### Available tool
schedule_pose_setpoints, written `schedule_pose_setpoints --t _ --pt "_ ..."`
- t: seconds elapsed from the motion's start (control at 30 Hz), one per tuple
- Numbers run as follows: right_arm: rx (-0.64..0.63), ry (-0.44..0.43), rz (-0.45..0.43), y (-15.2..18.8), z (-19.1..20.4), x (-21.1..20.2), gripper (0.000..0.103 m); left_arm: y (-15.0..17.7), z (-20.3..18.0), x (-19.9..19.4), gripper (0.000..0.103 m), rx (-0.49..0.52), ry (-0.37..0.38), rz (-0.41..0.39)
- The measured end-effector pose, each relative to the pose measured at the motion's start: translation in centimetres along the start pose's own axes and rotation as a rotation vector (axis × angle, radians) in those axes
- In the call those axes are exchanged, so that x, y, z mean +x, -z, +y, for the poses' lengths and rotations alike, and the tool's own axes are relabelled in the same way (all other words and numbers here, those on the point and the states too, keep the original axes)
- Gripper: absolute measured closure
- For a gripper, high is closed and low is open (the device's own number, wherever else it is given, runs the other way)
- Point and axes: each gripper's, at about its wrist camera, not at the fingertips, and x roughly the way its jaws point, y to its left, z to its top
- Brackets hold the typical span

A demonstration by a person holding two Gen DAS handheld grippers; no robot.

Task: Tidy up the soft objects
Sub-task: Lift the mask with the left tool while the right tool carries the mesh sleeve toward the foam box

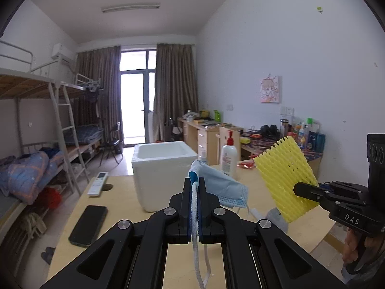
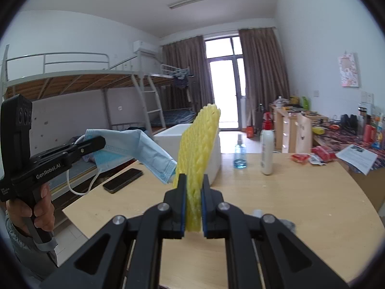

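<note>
- The left gripper (image 1: pixel 195 187), black with blue pads, is clamped on a pale blue pleated face mask (image 1: pixel 221 185); the mask's white ear loop (image 1: pixel 196 240) hangs down between the jaws.
- The mask is held up in the air, its loose end drooping to the right, just in front of the white foam box (image 1: pixel 166 168) as the left wrist camera sees it.
- The right gripper (image 2: pixel 193 192) is clamped on the lower edge of a yellow foam mesh sleeve (image 2: pixel 199 149), which stands up above the jaws.
- In the right wrist view the sleeve is in the air and overlaps the front of the white foam box.
- The white foam box stands open-topped on the light wooden table (image 2: pixel 288 204), towards its far side.
- A black phone (image 1: pixel 89 224) lies flat on the table, left of the box and nearer the camera; a white remote control (image 1: pixel 97 184) lies beyond it, also left of the box.
- A white pump bottle (image 1: pixel 228 159) with a red top stands right of the box.
- A small blue spray bottle (image 2: pixel 240 154) stands between the box and the pump bottle in the right wrist view.
- A grey soft lump (image 1: pixel 276 216) lies on the table, right of the box and nearer the camera, partly hidden by the sleeve.
</note>
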Motion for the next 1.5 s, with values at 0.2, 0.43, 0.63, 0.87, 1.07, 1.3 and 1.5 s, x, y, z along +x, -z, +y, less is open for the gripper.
schedule_pose_setpoints --t 0.2,0.43,0.63,0.87,1.07,1.3,1.5 --pt "-0.025 -0.056 0.008 -0.5 1.7 1.3 0.090 0.5 1.7 -1.2 0.100 -0.023 -0.071 0.000" --pt "-0.043 -0.098 0.025 -0.6 2.8 2.7 0.090 1.0 3.6 -1.9 0.100 -0.049 -0.121 0.001" --pt "-0.047 -0.107 0.035 -0.7 2.4 3.3 0.090 1.1 4.1 -1.6 0.100 -0.056 -0.127 0.009" --pt "-0.047 -0.105 0.043 -1.2 2.3 3.9 0.090 0.9 4.6 -1.0 0.100 -0.068 -0.124 0.017" --pt "-0.051 -0.108 0.045 -2.3 2.0 4.7 0.090 0.1 5.0 -0.3 0.100 -0.072 -0.123 0.022" --pt "-0.064 -0.100 0.046 -4.0 1.6 6.0 0.090 -1.8 5.6 1.1 0.100 -0.073 -0.127 0.010" --pt "-0.072 -0.100 0.047 -5.5 1.2 7.4 0.090 -3.3 6.5 2.7 0.100 -0.080 -0.138 -0.003"
